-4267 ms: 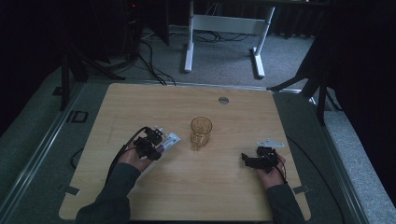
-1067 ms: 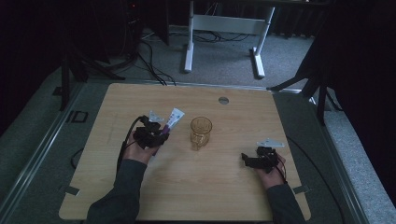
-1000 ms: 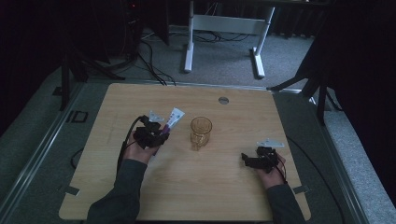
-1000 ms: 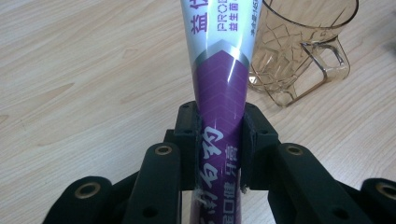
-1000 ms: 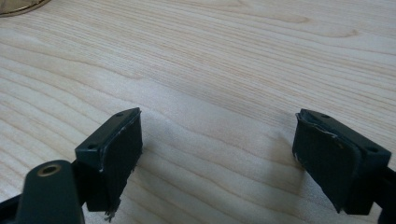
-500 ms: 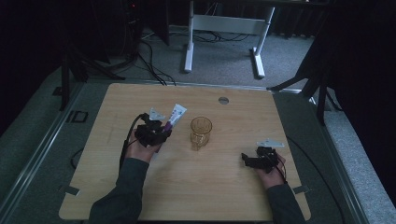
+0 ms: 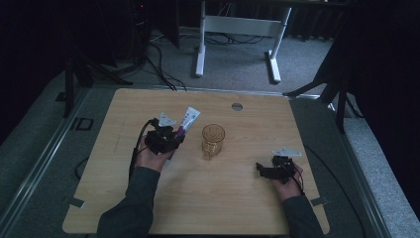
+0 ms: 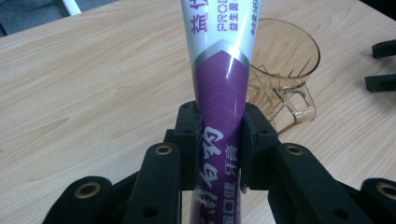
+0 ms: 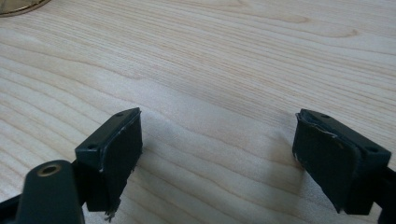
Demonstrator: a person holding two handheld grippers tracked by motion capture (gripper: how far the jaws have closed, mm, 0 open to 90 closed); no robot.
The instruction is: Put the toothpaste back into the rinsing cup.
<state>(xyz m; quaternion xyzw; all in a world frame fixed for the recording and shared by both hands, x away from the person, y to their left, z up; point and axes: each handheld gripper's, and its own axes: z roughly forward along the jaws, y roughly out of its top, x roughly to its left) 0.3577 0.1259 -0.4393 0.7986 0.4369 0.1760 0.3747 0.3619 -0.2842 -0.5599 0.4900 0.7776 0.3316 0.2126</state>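
Note:
A purple and white toothpaste tube (image 7: pixel 186 122) (image 8: pixel 219 88) is clamped between the jaws of my left gripper (image 7: pixel 171 136) (image 8: pixel 219 140), which is shut on it and holds it tilted up above the table, left of the glass. An amber glass mug (image 7: pixel 213 141) (image 8: pixel 280 79) stands upright near the middle of the wooden table (image 7: pixel 208 198). My right gripper (image 7: pixel 263 170) (image 9: pixel 217 156) rests low at the right side of the table, its jaws wide open over bare wood with nothing between them.
A round grommet (image 7: pixel 237 106) sits near the table's far edge. Beyond the table stand a white desk frame (image 7: pixel 237 29) and floor cables (image 7: pixel 153 54). Bare wood lies in front of and between the two hands.
My left gripper has lifted the toothpaste tube off the table and carried it up and toward the glass. The right gripper has stayed where it was.

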